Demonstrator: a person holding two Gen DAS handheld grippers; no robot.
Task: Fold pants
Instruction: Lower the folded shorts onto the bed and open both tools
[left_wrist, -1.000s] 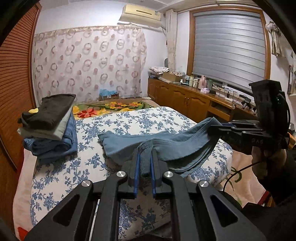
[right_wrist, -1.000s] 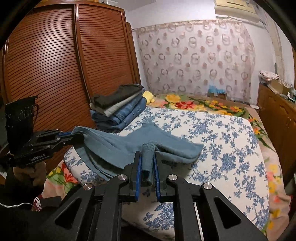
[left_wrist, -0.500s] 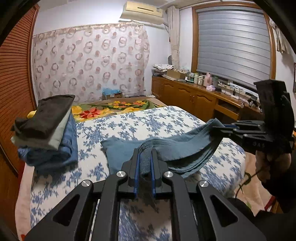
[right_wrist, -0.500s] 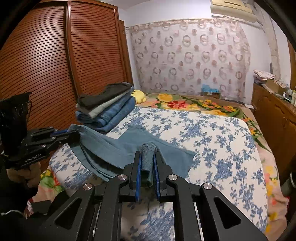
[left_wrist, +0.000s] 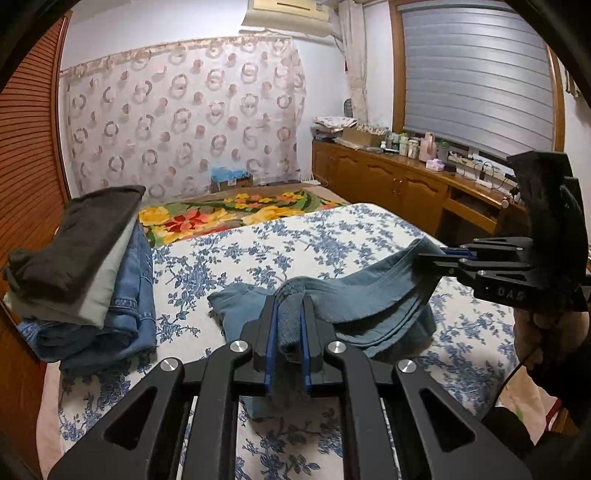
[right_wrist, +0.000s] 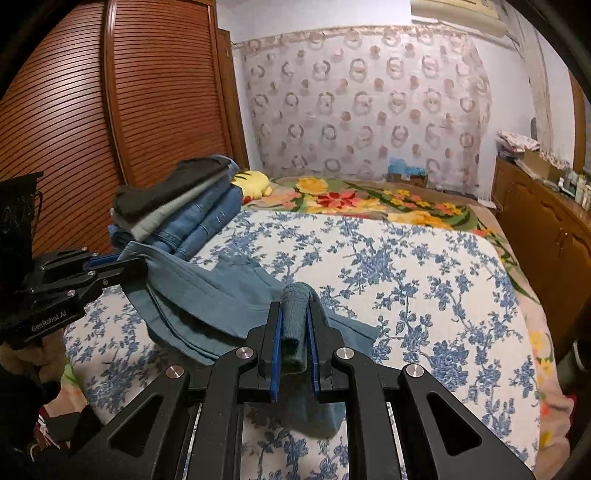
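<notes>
On the left side of the bed (left_wrist: 369, 229), against the wooden slatted wardrobe (right_wrist: 92, 110), sits a stack of folded clothes (left_wrist: 77, 269): dark and grey pieces on top, blue denim underneath. Just right of that stack the blue-grey pants (left_wrist: 369, 299) are stretched across the near part of the blue-flowered bedspread, their long axis running side to side between the two grippers, one held edge toward the stack and the other toward the wooden cabinets (left_wrist: 399, 184) under the window. The left gripper (left_wrist: 288, 325) has its jaws nearly closed, blue pads pinching a bunched fold of the fabric that stands up between them. From there the cloth runs rightward, sagging in layered edges onto the bedspread, and a flatter part lies spread on the bed behind the held line, reaching toward the far end with its bright flowered blanket (left_wrist: 236, 210). At the right end the right gripper (right_wrist: 295, 332) is likewise closed down on a rolled bunch of the same pants, and the person's hand (left_wrist: 543, 328) grips its handle beyond the mattress edge.
</notes>
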